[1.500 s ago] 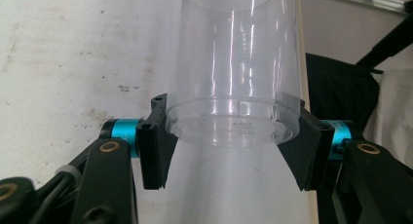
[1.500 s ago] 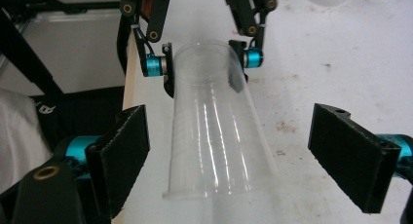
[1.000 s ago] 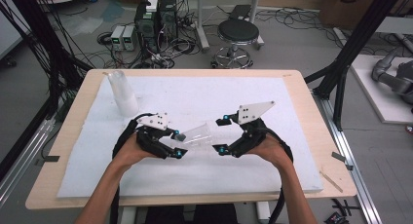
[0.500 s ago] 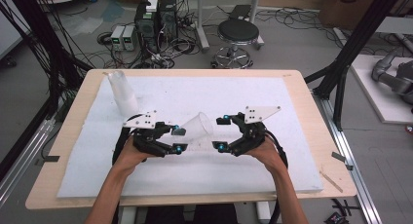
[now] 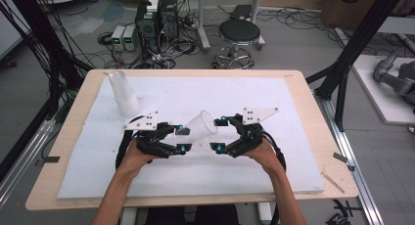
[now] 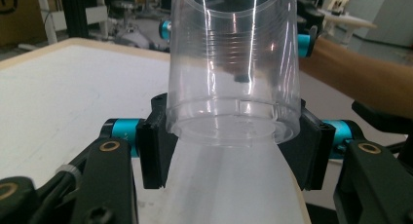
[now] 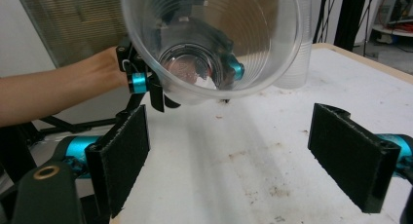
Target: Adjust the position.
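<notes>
Our left tongs (image 5: 182,139) are clamped on the base of a clear cup (image 5: 201,128), lifted above the table (image 5: 293,88) near its front edge, mouth toward our right tongs (image 5: 219,133). Those are released, just beside the rim. A cup stack (image 5: 123,94) stands near the far left corner.

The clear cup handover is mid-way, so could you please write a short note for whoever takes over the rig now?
Left gripper: shut on the clear cup near its base, mouth tilted toward the right gripper.
Right gripper: open, jaws wide, just short of the cup's rim, not touching.
Cup stack: lies at the far left of the white mat.
Done: one cup lifted.
Left: probably take the cup with the right gripper.
</notes>
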A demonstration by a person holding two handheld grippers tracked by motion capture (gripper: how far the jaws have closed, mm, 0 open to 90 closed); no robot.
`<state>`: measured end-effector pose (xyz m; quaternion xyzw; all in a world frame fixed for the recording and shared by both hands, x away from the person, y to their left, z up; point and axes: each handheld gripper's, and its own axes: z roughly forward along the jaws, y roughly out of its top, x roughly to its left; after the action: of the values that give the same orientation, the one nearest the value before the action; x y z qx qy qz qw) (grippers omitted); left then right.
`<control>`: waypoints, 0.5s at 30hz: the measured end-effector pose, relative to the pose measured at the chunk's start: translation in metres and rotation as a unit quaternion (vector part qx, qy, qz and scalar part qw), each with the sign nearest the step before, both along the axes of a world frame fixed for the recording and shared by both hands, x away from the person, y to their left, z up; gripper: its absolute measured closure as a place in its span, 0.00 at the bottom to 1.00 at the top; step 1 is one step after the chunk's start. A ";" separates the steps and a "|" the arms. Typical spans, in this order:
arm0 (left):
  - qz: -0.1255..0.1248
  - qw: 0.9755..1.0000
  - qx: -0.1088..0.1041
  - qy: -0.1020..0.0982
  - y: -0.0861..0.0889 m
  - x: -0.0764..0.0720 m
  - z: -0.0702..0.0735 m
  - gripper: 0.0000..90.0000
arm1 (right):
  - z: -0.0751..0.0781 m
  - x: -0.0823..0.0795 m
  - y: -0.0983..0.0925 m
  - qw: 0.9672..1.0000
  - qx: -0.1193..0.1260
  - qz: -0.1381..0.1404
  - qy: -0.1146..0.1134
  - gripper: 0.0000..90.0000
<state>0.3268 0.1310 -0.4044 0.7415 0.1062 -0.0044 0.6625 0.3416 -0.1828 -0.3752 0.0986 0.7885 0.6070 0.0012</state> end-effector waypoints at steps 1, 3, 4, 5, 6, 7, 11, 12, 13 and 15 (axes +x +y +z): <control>0.001 1.000 0.000 0.000 -0.002 -0.001 -0.001 0.47 | 0.000 0.000 0.001 1.000 0.001 0.001 -0.001 0.17; -0.002 1.000 0.001 0.002 -0.005 -0.001 -0.004 0.47 | 0.000 0.000 0.002 1.000 0.004 0.005 0.001 0.17; -0.002 1.000 0.001 0.003 -0.006 -0.001 -0.004 0.47 | 0.000 0.000 0.003 1.000 0.005 0.007 0.002 0.17; -0.003 1.000 0.002 0.003 -0.008 -0.001 -0.005 0.47 | 0.000 0.000 0.004 1.000 0.008 0.010 0.004 0.17; -0.005 1.000 0.001 0.003 -0.009 -0.001 -0.005 0.47 | 0.000 0.000 0.004 1.000 0.010 0.012 0.004 0.17; -0.006 1.000 0.001 0.002 -0.010 -0.001 -0.005 0.47 | 0.000 0.000 0.005 1.000 0.012 0.014 0.002 0.17; -0.011 1.000 0.000 0.001 -0.013 -0.001 -0.006 0.47 | 0.001 0.000 0.008 0.999 0.023 0.022 0.004 0.17; -0.011 1.000 0.000 0.000 -0.013 -0.001 -0.006 0.47 | 0.001 0.000 0.009 0.999 0.024 0.022 0.002 0.17; -0.012 1.000 0.000 0.001 -0.014 -0.002 -0.006 0.47 | 0.002 0.000 0.010 0.999 0.024 0.025 0.004 0.17; -0.014 1.000 0.003 -0.001 -0.015 -0.002 -0.006 0.47 | 0.002 0.000 0.012 0.999 0.026 0.030 0.004 0.17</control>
<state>0.3250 0.1163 -0.4103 0.7448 0.0950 -0.0132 0.6604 0.3414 -0.1711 -0.3736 0.0779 0.7748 0.6269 -0.0227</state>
